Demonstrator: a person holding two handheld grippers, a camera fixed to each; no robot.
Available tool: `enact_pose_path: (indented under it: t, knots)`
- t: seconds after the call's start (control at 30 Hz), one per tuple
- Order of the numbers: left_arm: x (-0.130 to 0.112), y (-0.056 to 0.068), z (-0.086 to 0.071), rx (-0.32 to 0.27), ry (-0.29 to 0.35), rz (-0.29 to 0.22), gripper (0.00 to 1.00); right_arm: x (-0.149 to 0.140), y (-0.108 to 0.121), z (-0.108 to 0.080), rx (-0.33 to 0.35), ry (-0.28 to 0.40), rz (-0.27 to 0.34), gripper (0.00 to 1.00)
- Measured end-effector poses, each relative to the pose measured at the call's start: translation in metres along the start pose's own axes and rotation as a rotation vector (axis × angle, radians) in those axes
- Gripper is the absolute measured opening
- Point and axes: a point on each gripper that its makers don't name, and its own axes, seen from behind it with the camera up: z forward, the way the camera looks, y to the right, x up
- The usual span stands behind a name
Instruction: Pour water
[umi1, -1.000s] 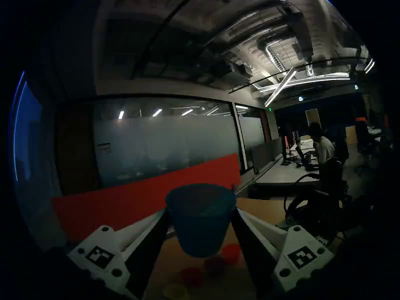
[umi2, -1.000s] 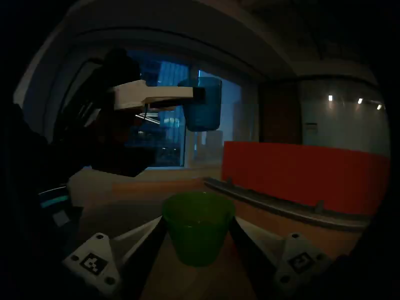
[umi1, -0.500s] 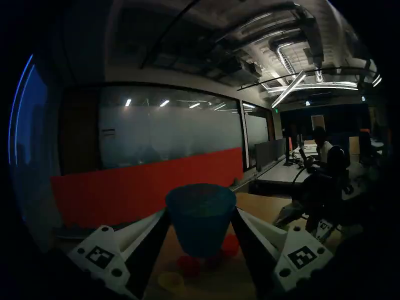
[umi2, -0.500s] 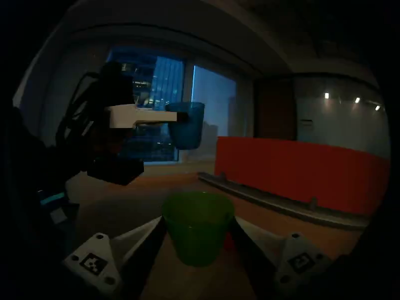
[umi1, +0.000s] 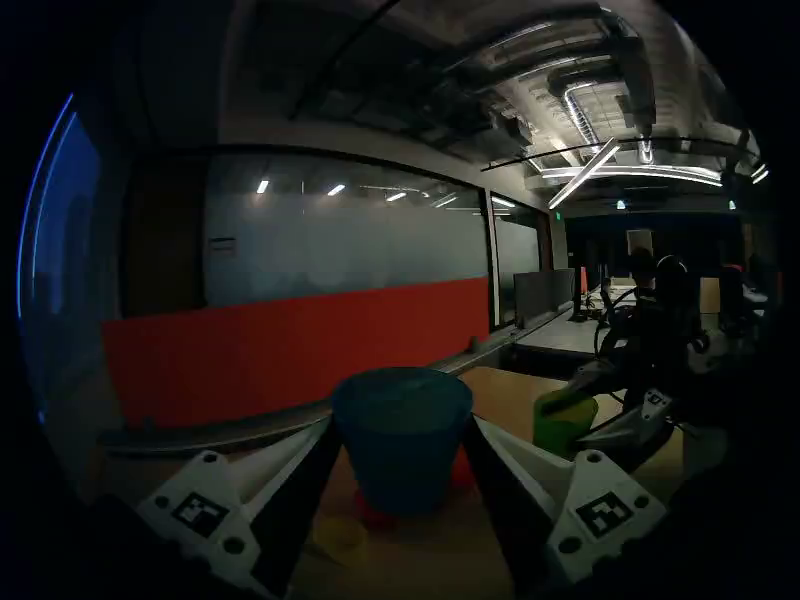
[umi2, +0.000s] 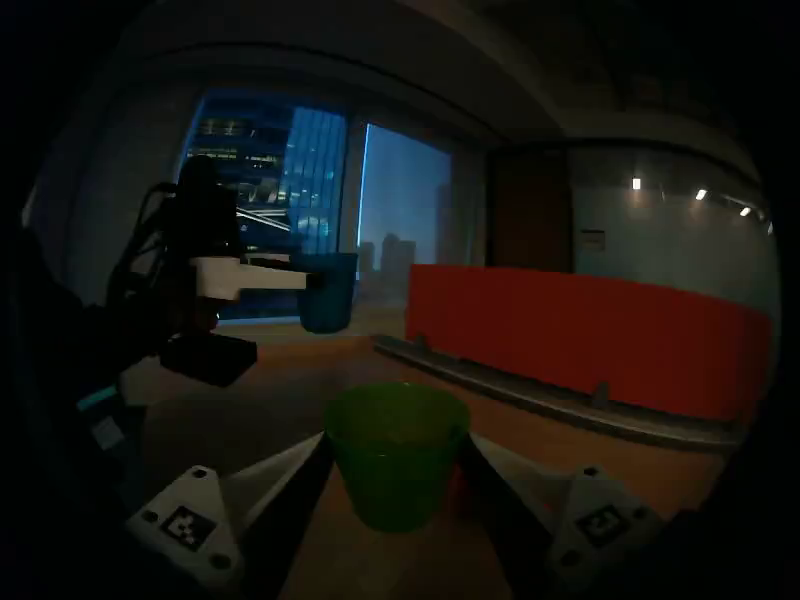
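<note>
Left gripper view, red partition (umi1: 290, 340) far beyond the jaws, wooden table (umi1: 505, 395) under them, left gripper (umi1: 402, 430) pinching an upright blue cup (umi1: 402, 455) between both jaws, right gripper view, right gripper (umi2: 396, 442) likewise pinching an upright green cup (umi2: 397, 465) between its jaws

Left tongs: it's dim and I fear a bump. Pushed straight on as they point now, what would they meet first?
Holding the blue cup, the left tongs point over the table toward the red panel. That panel looks like the first thing in line, though depth is unclear.
</note>
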Motion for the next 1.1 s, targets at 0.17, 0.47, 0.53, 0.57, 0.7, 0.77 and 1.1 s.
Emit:
enact_pose_path:
  t: [0.17,0.47,0.53,0.57,0.7,0.77,1.1]
  knots:
    - [-0.015,0.001,-0.005,-0.004,-0.022,0.003,0.84,0.001,0.008,-0.007,-0.020,0.001,0.005,1.00]
    - [-0.039,0.003,-0.009,-0.007,-0.058,0.029,0.84,-0.006,0.019,-0.016,-0.044,-0.012,0.013,1.00]
    - [-0.044,0.003,-0.009,-0.008,-0.066,0.032,0.84,-0.007,0.020,-0.017,-0.046,-0.015,0.012,1.00]
    - [-0.047,0.003,-0.009,-0.009,-0.071,0.035,0.84,-0.008,0.020,-0.018,-0.048,-0.017,0.011,1.00]
    - [-0.056,0.003,-0.009,-0.012,-0.092,0.043,0.84,-0.010,0.021,-0.019,-0.045,-0.027,0.013,1.00]
    - [-0.061,0.004,-0.009,-0.016,-0.105,0.049,0.84,-0.012,0.021,-0.019,-0.043,-0.034,0.012,1.00]
    - [-0.097,0.019,-0.004,-0.061,-0.185,0.086,0.85,-0.029,0.021,-0.019,-0.026,-0.095,0.014,1.00]
